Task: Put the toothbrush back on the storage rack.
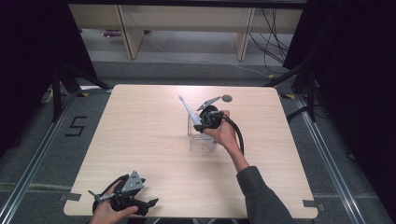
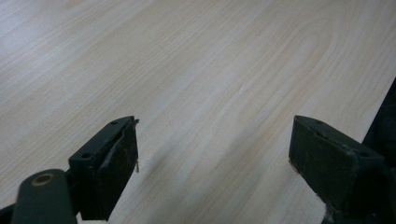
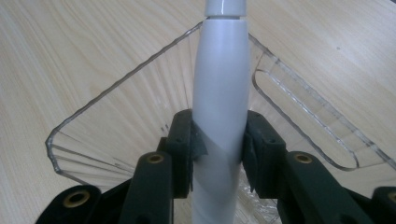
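A white electric toothbrush [image 3: 220, 88] is clamped by its handle between the black jaws of my right gripper [image 3: 218, 149]. It hangs over a clear plastic box [image 3: 93, 116] on the table. From above, the toothbrush [image 1: 188, 110] slants up and to the left from the right gripper [image 1: 201, 124], above the clear box [image 1: 201, 140] near the table's middle. My left gripper [image 1: 152, 203] rests at the table's near left edge in a hand. Its jaws stand wide apart over bare wood, left gripper [image 2: 212, 149] holding nothing.
A small dark round disc [image 1: 227, 98] lies near the far edge of the light wooden table [image 1: 140, 140]. Black curtains and stands flank the table. Cables run across the floor beyond it.
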The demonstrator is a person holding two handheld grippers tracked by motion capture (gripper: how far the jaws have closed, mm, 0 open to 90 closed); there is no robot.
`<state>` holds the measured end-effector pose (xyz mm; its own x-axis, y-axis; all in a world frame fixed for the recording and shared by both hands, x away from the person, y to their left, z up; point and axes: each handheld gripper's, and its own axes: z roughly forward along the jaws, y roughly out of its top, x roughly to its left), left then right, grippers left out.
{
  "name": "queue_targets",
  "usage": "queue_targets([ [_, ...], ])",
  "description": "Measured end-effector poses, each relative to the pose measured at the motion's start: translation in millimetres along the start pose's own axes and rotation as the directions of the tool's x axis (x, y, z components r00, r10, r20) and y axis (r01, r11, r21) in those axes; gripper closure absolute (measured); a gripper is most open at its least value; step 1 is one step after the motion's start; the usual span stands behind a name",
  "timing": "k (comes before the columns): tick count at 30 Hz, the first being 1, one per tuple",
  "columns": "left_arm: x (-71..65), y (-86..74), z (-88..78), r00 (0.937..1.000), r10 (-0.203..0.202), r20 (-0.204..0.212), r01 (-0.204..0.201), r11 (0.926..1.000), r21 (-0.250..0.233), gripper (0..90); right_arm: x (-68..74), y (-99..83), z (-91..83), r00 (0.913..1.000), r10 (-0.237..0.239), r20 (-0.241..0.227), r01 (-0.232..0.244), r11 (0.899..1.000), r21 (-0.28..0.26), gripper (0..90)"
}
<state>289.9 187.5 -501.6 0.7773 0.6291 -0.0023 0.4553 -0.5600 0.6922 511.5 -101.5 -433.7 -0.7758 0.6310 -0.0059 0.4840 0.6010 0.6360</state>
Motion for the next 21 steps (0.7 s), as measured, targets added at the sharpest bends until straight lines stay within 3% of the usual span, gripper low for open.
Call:
queue_targets([
  [3, 0.9, 0.3, -0.1, 0.9999, 0.013, 0.002, -0.013, 0.9999, 0.002, 15.1, 1.2, -0.1, 1.9, 0.9998, 0.022, -0.001, -0.022, 1.0, 0.006, 66.3],
  [5, 0.5, 0.3, -0.3, 0.9999, 0.013, 0.0, -0.013, 0.9999, 0.0, 15.1, -0.3, 0.3, 2.4, 0.9999, -0.016, 0.001, 0.016, 1.0, 0.013, 66.3],
  [8, -0.1, -0.1, 0.2, 1.0, -0.002, 0.0, 0.002, 1.0, -0.001, 15.1, 1.6, 0.3, 3.4, 1.0, 0.005, -0.007, -0.005, 1.0, 0.022, 66.3],
  [9, 0.8, 0.3, -0.3, 0.9999, 0.015, -0.001, -0.015, 0.9999, 0.0, 15.1, 1.4, 0.6, 3.4, 1.0, 0.001, -0.006, -0.001, 1.0, 0.025, 66.2],
  [14, 0.8, 0.4, -0.4, 0.9998, 0.018, -0.001, -0.018, 0.9998, 0.001, 15.1, 1.2, 0.6, 3.1, 0.9999, 0.009, -0.008, -0.009, 1.0, 0.03, 65.8],
  [16, -0.1, -0.1, 0.2, 1.0, -0.004, 0.0, 0.004, 1.0, -0.001, 15.1, 0.3, 0.5, 3.0, 0.9999, 0.002, -0.011, -0.002, 1.0, 0.022, 65.0],
  [17, 0.1, 0.0, -0.2, 1.0, 0.005, 0.0, -0.005, 1.0, -0.001, 15.1, -0.3, 0.2, 3.1, 0.9999, -0.005, -0.013, 0.005, 1.0, -0.003, 63.1],
  [21, 0.8, 0.3, -0.1, 0.9999, 0.011, 0.002, -0.011, 0.9999, 0.006, 15.1, 1.2, 1.2, -7.2, 0.9987, 0.05, -0.012, -0.05, 0.998, -0.023, 59.6],
])
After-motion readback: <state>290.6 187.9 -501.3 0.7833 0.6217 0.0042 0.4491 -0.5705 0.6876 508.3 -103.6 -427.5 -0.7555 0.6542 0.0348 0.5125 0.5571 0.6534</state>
